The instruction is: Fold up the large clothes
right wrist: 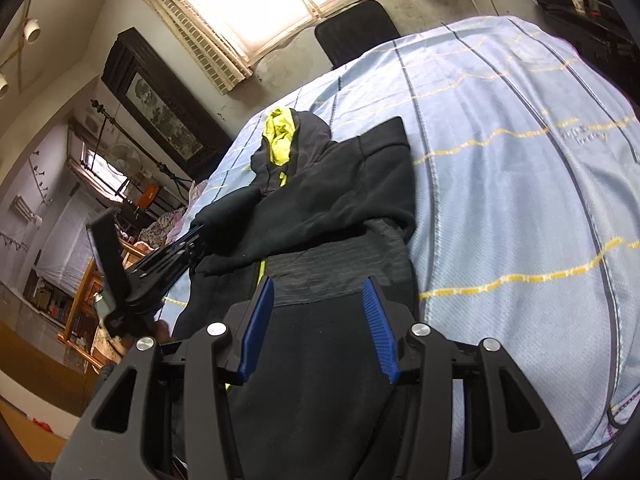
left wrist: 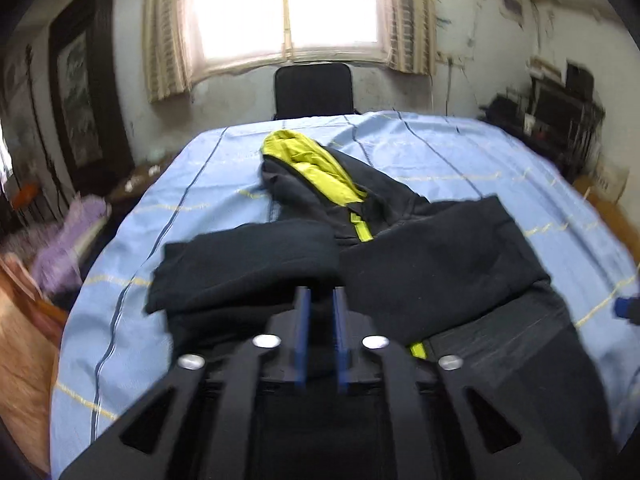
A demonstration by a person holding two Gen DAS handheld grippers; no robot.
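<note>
A black hoodie [left wrist: 400, 248] with a lime-lined hood [left wrist: 312, 160] lies face up on the blue striped sheet [left wrist: 480, 148]. Both sleeves are folded across its chest, the left sleeve [left wrist: 248, 256] and the right sleeve [left wrist: 440, 256]. My left gripper [left wrist: 320, 294] hovers at the lower edge of the left sleeve, its blue pads a narrow gap apart with nothing pressed between them. In the right wrist view the left gripper [right wrist: 196, 236] sits at the end of that sleeve. My right gripper [right wrist: 319, 282] stands open above the ribbed hem [right wrist: 320, 276] of the hoodie [right wrist: 320, 208], empty.
A black chair [left wrist: 314, 90] stands past the far edge of the sheet, under a bright window [left wrist: 288, 8]. Purple bedding [left wrist: 68, 240] and wooden furniture crowd the left side. Dark shelves [left wrist: 560, 112] stand at the right. Bare sheet [right wrist: 520, 160] spreads right of the hoodie.
</note>
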